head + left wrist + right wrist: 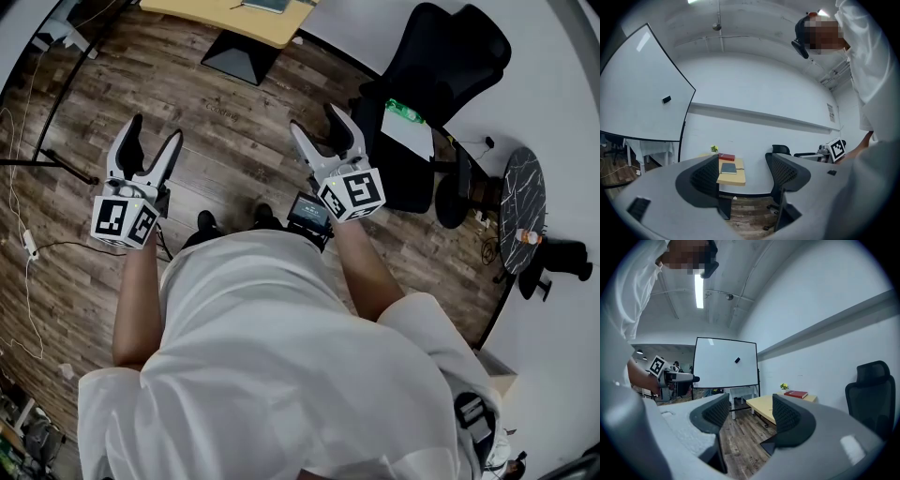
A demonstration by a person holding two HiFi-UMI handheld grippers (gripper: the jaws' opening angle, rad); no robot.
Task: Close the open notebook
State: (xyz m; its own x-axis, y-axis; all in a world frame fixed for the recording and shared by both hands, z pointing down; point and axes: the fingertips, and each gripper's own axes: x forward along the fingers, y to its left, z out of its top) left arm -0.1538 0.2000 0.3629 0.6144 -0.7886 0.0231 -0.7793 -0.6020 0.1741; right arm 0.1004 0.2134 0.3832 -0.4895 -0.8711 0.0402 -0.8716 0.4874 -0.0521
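A dark notebook (728,168) lies flat on a light wooden desk (737,177) against the far wall, with a red book (726,157) behind it. Whether the notebook lies open cannot be told. In the head view the desk (234,21) is at the top edge, the notebook (267,5) on it. My left gripper (155,131) and right gripper (316,120) are held level at waist height above the wooden floor, far from the desk. Both stand open with nothing between their jaws. The right gripper view shows the desk (771,406) and red book (796,393) beyond its fingers (787,416).
A black office chair (436,66) stands to the right, a round dark marbled table (520,202) beyond it. A whiteboard (637,89) stands left of the desk. Cables (28,244) trail over the floor on the left. A small plant (714,148) sits on the desk.
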